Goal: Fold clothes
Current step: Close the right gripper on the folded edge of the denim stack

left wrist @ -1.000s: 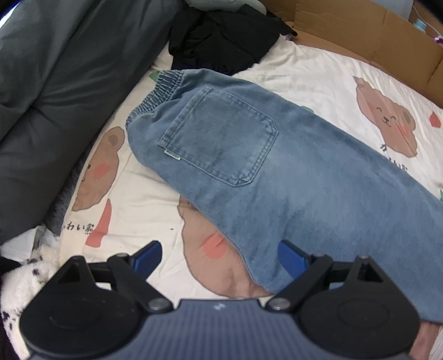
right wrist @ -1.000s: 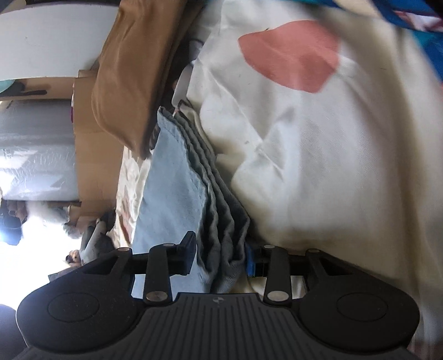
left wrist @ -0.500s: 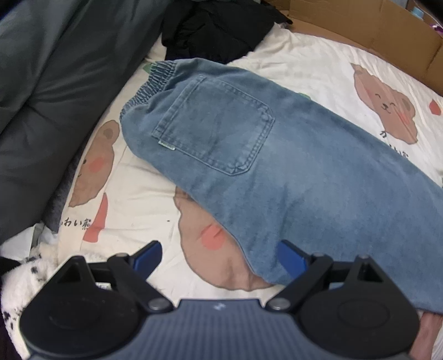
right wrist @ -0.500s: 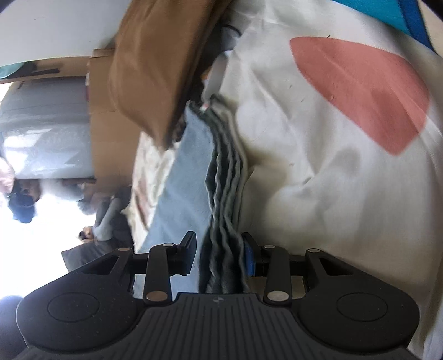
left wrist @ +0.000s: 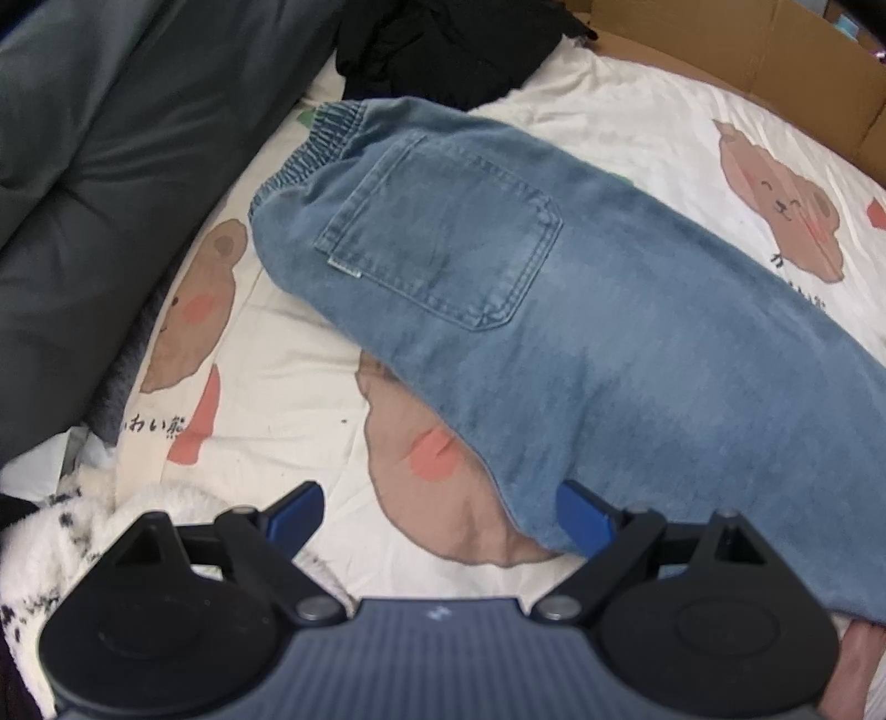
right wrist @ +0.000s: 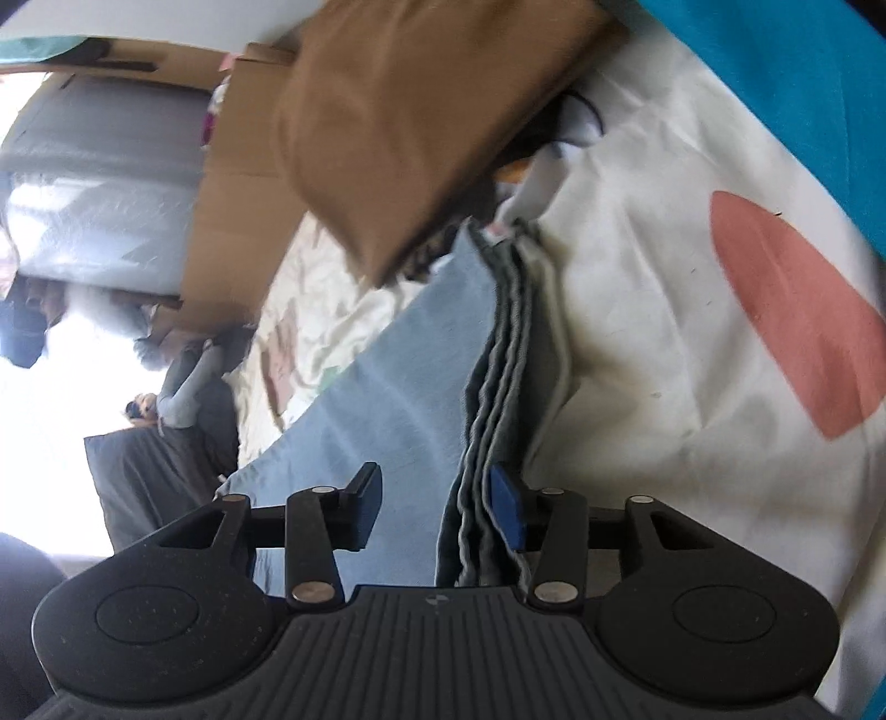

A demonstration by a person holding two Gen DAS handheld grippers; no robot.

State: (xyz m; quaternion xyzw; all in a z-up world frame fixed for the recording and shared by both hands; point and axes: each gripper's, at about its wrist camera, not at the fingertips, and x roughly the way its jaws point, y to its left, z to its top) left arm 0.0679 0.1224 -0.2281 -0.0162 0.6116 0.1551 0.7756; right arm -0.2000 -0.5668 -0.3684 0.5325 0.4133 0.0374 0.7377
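Faded blue jeans (left wrist: 581,310), cream bear-print sheet (left wrist: 288,376), black clothes (left wrist: 443,44)

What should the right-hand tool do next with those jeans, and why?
Probably draw the right gripper back off the jeans: its fingers have just been opening, the layered hem lies loose between them, and the jeans lie spread on the bedsheet.

left wrist steep above jeans (left wrist: 554,310); right wrist low, rolled, close; both share them.

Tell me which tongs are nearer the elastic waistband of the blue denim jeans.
Left. The left tongs see the elastic waistband ahead, beyond the back pocket. The right tongs straddle a layered hem, with no waistband in view.
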